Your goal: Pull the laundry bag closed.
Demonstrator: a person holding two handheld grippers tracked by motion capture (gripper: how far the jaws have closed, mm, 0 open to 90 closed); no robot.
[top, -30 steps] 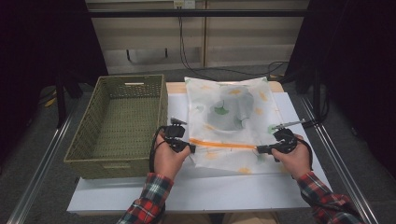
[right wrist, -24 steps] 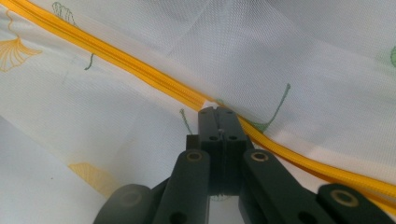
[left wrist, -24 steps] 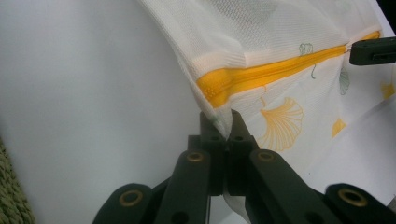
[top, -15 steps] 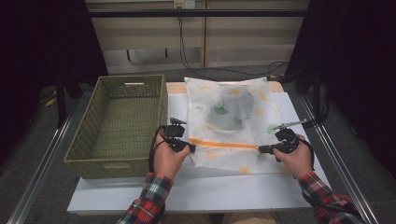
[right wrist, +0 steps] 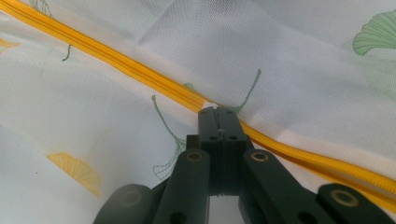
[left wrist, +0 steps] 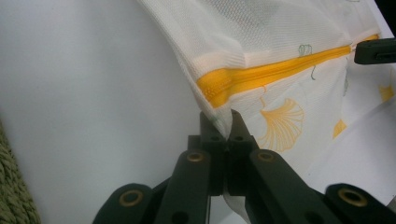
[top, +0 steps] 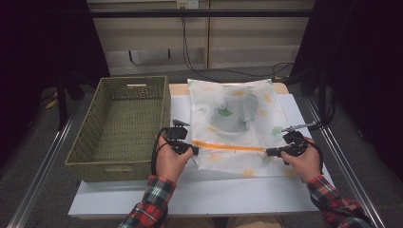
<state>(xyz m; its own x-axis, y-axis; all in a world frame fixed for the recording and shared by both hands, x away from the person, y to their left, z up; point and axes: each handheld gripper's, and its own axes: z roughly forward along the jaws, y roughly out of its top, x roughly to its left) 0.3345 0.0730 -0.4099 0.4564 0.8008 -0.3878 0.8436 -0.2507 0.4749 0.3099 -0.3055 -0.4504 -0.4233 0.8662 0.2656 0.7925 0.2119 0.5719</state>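
A white mesh bag (top: 223, 161) printed with yellow and green leaves lies flat on the white table, with a grey item inside its far half. An orange zipper (top: 228, 146) runs across its near part. My left gripper (top: 195, 151) is shut on the bag's left edge beside the zipper's end; in the left gripper view the mesh (left wrist: 243, 32) is pinched between the jaws (left wrist: 225, 123), just below the zipper (left wrist: 261, 77). My right gripper (top: 268, 152) is shut at the zipper's right end. In the right gripper view its closed jaws (right wrist: 218, 112) sit on the zipper (right wrist: 116, 63).
A green woven basket (top: 119, 128) with nothing in it stands left of the bag, close to my left hand. The white tabletop (top: 214, 194) has bare room in front of the bag. Metal rails run along both sides of the table, and cables lie behind it.
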